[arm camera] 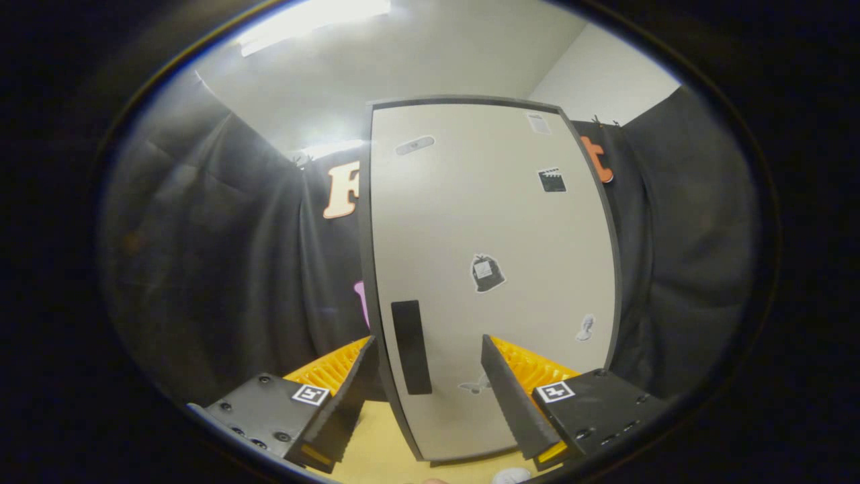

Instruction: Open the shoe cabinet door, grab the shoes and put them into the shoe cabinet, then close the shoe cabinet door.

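Observation:
The shoe cabinet (497, 222) stands straight ahead, its pale door framed in dark trim and dotted with small stickers. A black vertical handle (411, 346) sits low on the door by its left edge. My gripper (426, 344) is open, and the handle lies between the two fingertips with a gap on each side. The left finger (339, 407) reaches past the door's left edge, while the right finger (514, 400) lies in front of the door face. I cannot tell whether the door is ajar. A small white object (510, 476) peeks in below the right finger.
Black cloth (222, 269) hangs on both sides of the cabinet, close behind it. The cabinet stands on a pale wooden surface (376, 450). Above are a white wall and ceiling with a bright lamp (309, 20).

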The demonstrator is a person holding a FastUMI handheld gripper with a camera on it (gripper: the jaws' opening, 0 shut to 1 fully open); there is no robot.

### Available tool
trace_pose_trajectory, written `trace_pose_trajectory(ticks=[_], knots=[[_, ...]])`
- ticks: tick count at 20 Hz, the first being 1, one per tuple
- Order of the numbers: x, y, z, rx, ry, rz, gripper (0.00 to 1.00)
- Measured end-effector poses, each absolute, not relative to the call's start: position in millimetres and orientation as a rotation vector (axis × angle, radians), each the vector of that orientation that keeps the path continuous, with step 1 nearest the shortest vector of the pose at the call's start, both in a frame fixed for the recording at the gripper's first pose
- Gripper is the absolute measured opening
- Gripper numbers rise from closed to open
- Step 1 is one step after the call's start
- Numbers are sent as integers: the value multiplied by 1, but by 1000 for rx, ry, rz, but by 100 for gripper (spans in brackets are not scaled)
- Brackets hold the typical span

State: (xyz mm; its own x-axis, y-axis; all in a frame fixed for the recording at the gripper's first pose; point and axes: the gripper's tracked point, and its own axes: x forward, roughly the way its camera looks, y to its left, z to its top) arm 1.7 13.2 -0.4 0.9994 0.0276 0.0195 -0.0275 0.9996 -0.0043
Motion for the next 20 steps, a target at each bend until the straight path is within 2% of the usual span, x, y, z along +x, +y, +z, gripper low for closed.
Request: trace_pose_trajectory(ticks=[20], knots=[[84,32,-45,-41,74,57,67]])
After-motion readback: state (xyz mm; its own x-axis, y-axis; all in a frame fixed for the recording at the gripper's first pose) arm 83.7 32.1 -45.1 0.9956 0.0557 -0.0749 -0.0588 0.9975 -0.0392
